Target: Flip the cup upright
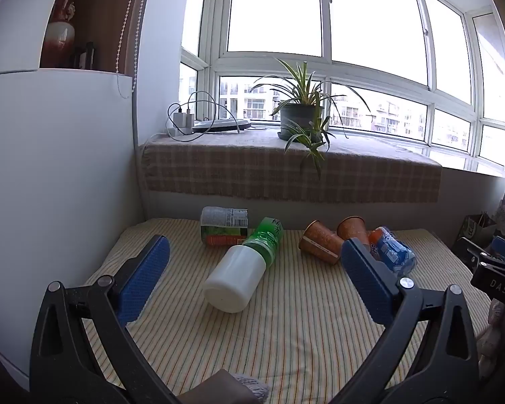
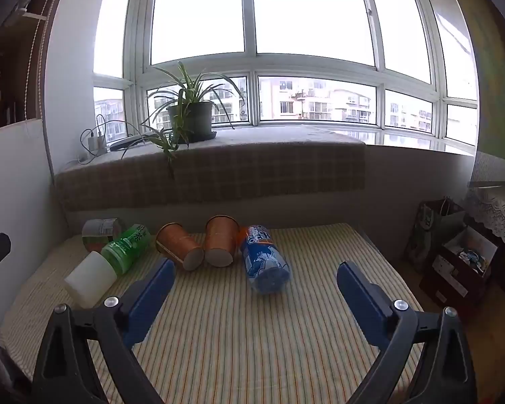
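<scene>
Two orange paper cups lie on their sides on the striped mat [image 2: 252, 320], bases toward me: one on the left [image 2: 180, 247] [image 1: 320, 240] and one on the right [image 2: 220, 240] [image 1: 353, 230]. A white bottle with a green label [image 1: 242, 269] [image 2: 107, 262], a blue bottle [image 2: 264, 259] [image 1: 392, 252] and a can [image 1: 224, 225] [image 2: 101, 232] also lie there. My left gripper [image 1: 256, 259] is open and empty, hovering near the white bottle. My right gripper [image 2: 256, 276] is open and empty, in front of the blue bottle.
A window ledge with a checked cloth [image 1: 286, 171] runs behind the mat, holding a potted plant [image 1: 301, 118] and chargers [image 1: 183, 119]. A white cabinet [image 1: 50, 168] stands on the left. Bags and boxes [image 2: 454, 256] stand on the floor at the right.
</scene>
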Motion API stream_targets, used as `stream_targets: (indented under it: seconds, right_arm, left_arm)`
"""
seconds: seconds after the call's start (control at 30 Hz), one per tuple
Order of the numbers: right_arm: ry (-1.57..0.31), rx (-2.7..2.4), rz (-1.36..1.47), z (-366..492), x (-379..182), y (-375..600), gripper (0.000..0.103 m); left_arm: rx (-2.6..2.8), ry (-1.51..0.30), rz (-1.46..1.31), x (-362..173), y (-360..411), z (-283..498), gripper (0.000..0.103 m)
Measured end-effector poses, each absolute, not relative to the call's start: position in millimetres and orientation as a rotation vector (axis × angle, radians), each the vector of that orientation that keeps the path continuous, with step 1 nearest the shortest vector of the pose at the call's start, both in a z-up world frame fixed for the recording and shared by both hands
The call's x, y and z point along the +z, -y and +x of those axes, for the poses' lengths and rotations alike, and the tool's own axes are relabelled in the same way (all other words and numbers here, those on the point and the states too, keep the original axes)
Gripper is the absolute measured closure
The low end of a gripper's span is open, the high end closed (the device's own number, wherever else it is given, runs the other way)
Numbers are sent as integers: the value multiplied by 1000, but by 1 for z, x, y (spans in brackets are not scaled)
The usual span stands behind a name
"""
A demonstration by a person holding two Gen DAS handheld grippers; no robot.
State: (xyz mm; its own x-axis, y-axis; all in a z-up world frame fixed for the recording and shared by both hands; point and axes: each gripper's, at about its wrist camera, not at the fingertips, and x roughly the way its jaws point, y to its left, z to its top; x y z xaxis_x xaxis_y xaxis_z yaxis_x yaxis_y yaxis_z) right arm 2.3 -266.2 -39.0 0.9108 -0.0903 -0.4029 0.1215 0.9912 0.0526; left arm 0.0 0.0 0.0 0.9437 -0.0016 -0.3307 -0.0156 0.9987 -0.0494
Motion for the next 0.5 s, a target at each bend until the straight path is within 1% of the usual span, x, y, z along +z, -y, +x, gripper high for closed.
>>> stream_targets:
  seconds: [0.23, 0.27, 0.5]
  right_arm:
    - [-408, -111, 73, 2, -39, 267, 4]
    - [-409, -112, 74, 2, -39, 267, 4]
    - [-411, -113, 79, 1, -31, 266, 4]
  left_arm:
    - [0, -357, -62, 0, -2, 4, 0]
    - [12, -333, -50, 0, 0, 0, 0]
    - [12, -332, -50, 3, -1, 0, 0]
